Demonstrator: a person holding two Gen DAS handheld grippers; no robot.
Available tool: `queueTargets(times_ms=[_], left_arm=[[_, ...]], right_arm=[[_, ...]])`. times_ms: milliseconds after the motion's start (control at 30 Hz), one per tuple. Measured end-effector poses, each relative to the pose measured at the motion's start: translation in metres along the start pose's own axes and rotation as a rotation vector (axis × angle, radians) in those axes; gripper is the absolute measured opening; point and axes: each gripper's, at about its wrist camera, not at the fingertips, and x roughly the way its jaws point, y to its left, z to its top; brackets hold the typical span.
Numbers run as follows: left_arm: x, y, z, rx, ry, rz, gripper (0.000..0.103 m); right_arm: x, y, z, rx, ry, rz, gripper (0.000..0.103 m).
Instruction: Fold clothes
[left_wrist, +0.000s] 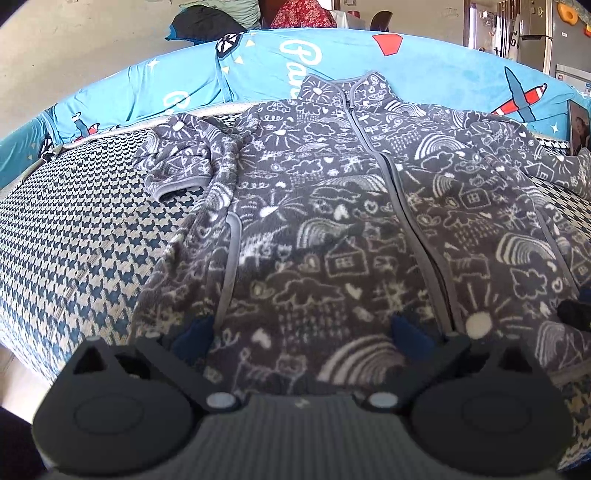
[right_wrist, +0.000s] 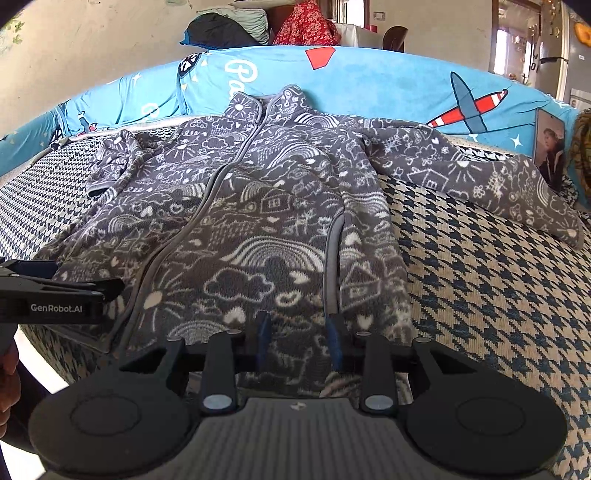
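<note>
One grey doodle-print fleece jacket lies front-up, zipped, on houndstooth bed cover; two sleeves: one bunched, one stretched out. One blue airplane-print blanket behind collar. Two hand-held grippers at hem: left hand-held gripper jaws spread wide, nothing clamped; right hand-held gripper jaws narrow, parted, fleece between, pads not visibly pressing.

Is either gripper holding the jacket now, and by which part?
Nothing looks held. The left gripper is wide open and the right gripper half open, both over the bottom hem of the jacket, which lies flat.
</note>
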Motion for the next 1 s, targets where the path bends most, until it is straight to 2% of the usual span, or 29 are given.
queueTargets(times_ms=[400, 633, 833, 1000], left_arm=[[-0.003, -0.004, -0.001, -0.025, 0.02, 0.037, 0.103], [-0.007, -0.006, 0.0, -0.035, 0.026, 0.043, 0.103], [-0.01, -0.007, 0.005, -0.048, 0.03, 0.039, 0.103], [-0.019, -0.012, 0.012, -0.029, -0.015, 0.009, 0.103]], right_arm=[[-0.006, 0.002, -0.005, 0.016, 0.008, -0.012, 0.033], [-0.013, -0.004, -0.004, 0.044, 0.043, 0.03, 0.036], [-0.018, -0.015, 0.01, 0.023, 0.046, 0.073, 0.037], [-0.02, -0.043, 0.031, 0.039, 0.009, 0.035, 0.042]])
